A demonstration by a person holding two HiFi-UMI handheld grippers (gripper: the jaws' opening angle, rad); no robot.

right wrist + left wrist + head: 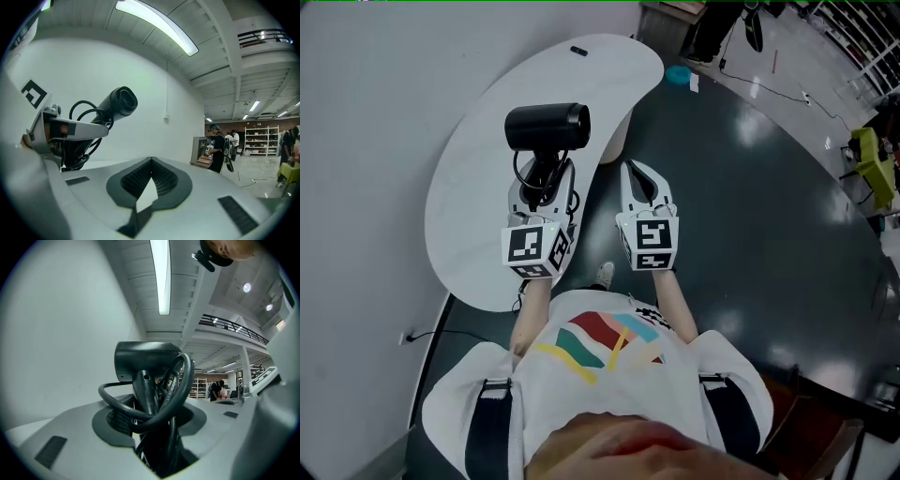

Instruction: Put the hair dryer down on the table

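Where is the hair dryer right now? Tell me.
In the head view, the hair dryer is left of centre, held by its handle in the left gripper. It shows against the white table, just left of the empty right gripper.

Black hair dryer — white table; floor seemingly dark green.
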